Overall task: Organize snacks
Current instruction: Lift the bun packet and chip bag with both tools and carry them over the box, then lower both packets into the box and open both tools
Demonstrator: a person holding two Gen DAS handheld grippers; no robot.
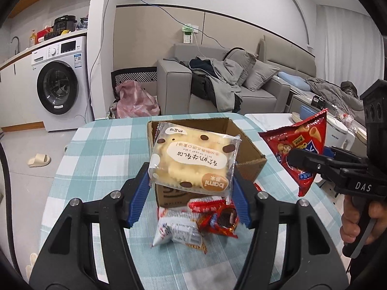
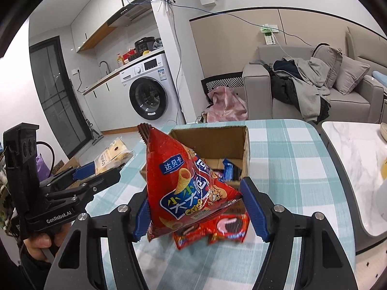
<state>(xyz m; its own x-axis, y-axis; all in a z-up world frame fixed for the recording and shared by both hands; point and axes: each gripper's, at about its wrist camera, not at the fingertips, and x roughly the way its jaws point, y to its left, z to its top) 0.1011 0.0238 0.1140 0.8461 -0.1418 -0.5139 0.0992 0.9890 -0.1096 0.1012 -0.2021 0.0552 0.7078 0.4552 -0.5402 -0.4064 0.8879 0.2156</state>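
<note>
Snacks: two packets lifted clear of the checked tablecloth, presumably bound for the open cardboard box.
Left wrist view: left gripper clamped on the clear cake packet, label "bami"; red wrappers lie loose below.
Right wrist view: right gripper clamped on the red cone-crisp bag; "GenRobot.AI" on the other handle.

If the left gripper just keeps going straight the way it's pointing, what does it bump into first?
Probably the cardboard box. The left gripper holds the bread pack and points slightly down at the open box just beyond. The pack's far edge would likely touch first, though depth is hard to judge.
</note>
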